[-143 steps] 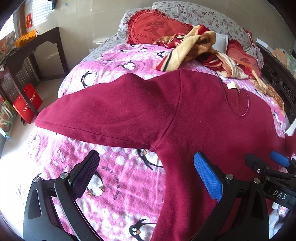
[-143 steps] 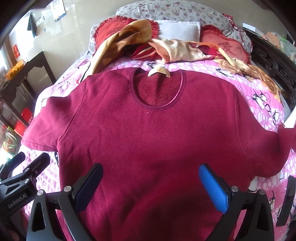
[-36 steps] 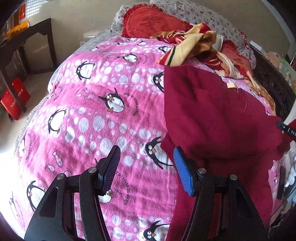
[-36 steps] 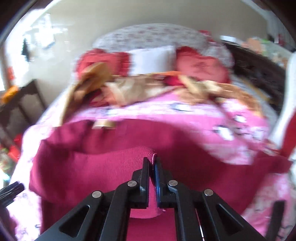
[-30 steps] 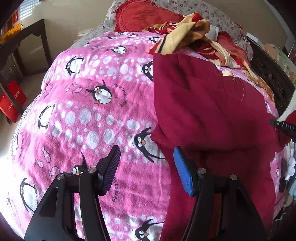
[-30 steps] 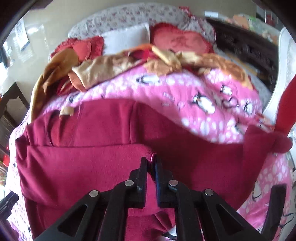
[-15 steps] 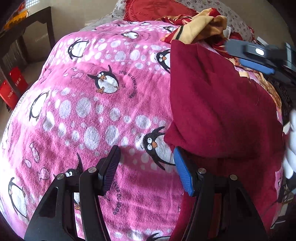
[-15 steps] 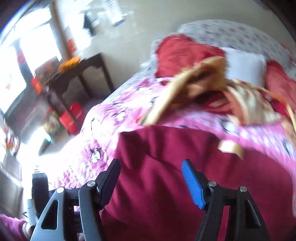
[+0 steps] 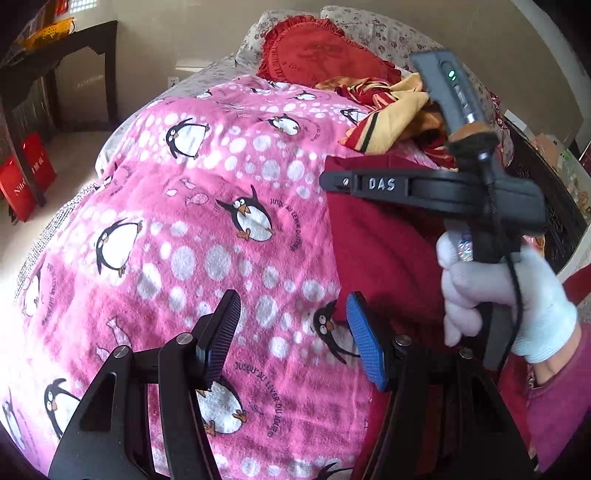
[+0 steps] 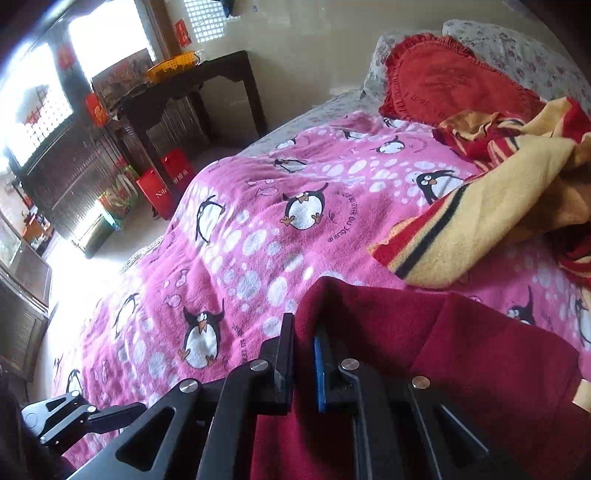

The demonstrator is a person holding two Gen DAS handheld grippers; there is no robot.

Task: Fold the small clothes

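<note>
The maroon top (image 10: 461, 354) lies partly folded on the penguin blanket (image 10: 258, 236). Its upper left corner is pinched by the nearly closed right hand-held gripper (image 10: 304, 354); the left hand-held gripper (image 9: 291, 332) is held wide apart, empty. The corner should be carried across evenly, edges aligned.

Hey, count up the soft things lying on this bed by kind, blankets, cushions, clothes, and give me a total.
Pink penguin-print blanket: 1
Red and yellow striped blanket: 1
Red frilled round cushion: 1
Floral white pillow: 1
Dark red fleece sweater, pinched by the right hand-held gripper: 1
Total: 5
</note>
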